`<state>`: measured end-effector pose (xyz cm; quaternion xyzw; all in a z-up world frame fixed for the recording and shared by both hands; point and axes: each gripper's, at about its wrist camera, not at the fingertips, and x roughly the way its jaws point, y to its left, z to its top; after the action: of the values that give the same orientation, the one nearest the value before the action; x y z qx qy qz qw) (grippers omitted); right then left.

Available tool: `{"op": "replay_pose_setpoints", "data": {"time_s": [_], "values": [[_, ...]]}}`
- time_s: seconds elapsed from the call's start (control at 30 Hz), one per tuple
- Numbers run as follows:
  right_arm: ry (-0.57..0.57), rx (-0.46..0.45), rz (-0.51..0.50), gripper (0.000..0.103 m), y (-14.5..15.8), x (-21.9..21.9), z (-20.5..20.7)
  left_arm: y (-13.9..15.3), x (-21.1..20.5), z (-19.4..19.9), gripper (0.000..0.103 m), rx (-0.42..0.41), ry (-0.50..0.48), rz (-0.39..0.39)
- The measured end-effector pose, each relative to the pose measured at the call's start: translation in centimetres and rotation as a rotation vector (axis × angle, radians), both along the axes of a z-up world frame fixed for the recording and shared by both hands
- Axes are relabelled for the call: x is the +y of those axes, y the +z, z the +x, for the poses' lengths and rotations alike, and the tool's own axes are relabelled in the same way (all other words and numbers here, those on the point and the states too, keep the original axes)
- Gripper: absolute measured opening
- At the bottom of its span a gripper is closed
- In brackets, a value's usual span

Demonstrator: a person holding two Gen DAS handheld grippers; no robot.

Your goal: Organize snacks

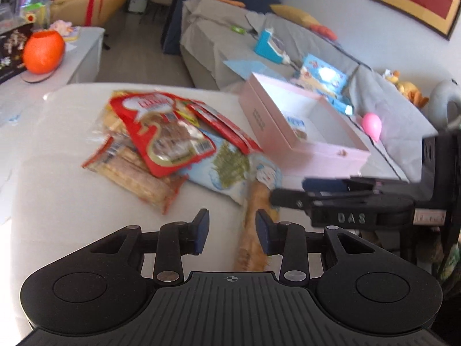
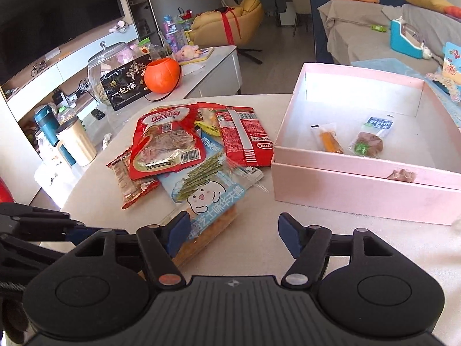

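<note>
1. The step in hand seems to be picking the next snack: two small packets (image 2: pixel 348 141) already lie in the pink box (image 2: pixel 360 190), while the snack pile (image 2: pixel 190 150) waits on the desk (image 2: pixel 253 230) at the box's 9 o'clock.
2. The left gripper (image 1: pixel 232 230) and the right gripper (image 2: pixel 233 236) both have their fingers released, holding nothing.
3. The next move likely calls for closing on the long orange packet (image 1: pixel 253 225) nearest them.
4. Around are a grey sofa (image 1: pixel 288 52) and an orange pumpkin bucket (image 2: pixel 162 76).

Left-wrist view motion-blurred, snack pile (image 1: pixel 173 141) labels unreadable, orange stick packet (image 2: pixel 201 236) partly hidden behind jaws
</note>
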<state>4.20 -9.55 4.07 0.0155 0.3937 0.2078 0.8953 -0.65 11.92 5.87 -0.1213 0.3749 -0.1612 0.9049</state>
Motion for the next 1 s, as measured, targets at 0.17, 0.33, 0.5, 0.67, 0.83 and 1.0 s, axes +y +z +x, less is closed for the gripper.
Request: {"op": "replay_pose_setpoints", "data": {"time_s": [0.17, 0.33, 0.5, 0.67, 0.83, 1.0], "values": [[-0.025, 0.004, 0.001, 0.073, -0.3, -0.4, -0.2, 0.3, 4.6, 2.3, 0.039, 0.007, 0.253, -0.05], [-0.051, 0.007, -0.005, 0.078, -0.9, -1.3, -0.8, -1.6, 4.8, 5.2, 0.039, 0.088, 0.33, -0.052], [-0.049, -0.008, -0.068, 0.078, -2.2, -1.4, -1.6, -2.5, 2.9, 7.1, 0.058, 0.019, 0.323, 0.184], [-0.019, -0.132, -0.18, 0.081, -3.0, -0.5, -3.9, -2.2, 2.8, 7.4, 0.076, 0.023, 0.315, 0.273], [-0.03, -0.103, -0.142, 0.084, -3.0, -1.3, -3.3, -2.5, 2.3, 8.5, 0.076, 0.059, 0.293, 0.242], [-0.035, -0.108, -0.149, 0.084, -3.1, -1.2, -3.6, -3.2, 1.1, 9.6, 0.076, 0.066, 0.257, 0.277]]}}
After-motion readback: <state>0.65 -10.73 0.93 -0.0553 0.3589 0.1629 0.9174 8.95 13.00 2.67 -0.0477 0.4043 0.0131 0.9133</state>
